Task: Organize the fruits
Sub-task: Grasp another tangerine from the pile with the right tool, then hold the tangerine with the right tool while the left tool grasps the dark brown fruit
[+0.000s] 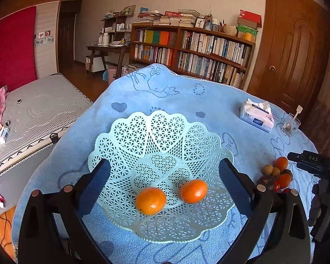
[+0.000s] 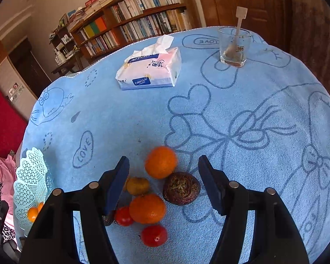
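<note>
Far left sits the lattice fruit basket (image 1: 125, 136), pale green plastic, w/ two tangerines (image 1: 150, 200) already in its bottom, touching nothing else. My left gripper (image 1: 164, 182) hangs over it, fingers spread wide either side of the bowl, empty. Basket looks light & flexy, so I'd guess it slides on the towel if nudged. Moving right: the loose fruit pile on the blue towel (image 2: 125, 114). My right gripper (image 2: 164, 176) is over it, fingers apart w/ nothing held, and the pile lies btwn them: a far tangerine (image 2: 161, 162), a small brownish fruit (image 2: 138, 185) just by the left pad, a near tangerine (image 2: 147, 208), two cherry tomatoes (image 2: 154, 235) and a dark wrinkled passion fruit (image 2: 181, 188). Tangerines prob firm-ish w/ soft peel, take across the widest part, light squeeze; tomatoes are slick & easy to burst. Far tangerine is the clearest pick, open towel beyond it. Further right & back, tissue pack (image 2: 148, 70) and glass (image 2: 234, 46) w/ a spoon stand well apart, near the far table edge; plenty of bare towel btwn pile & basket for the carry.
</note>
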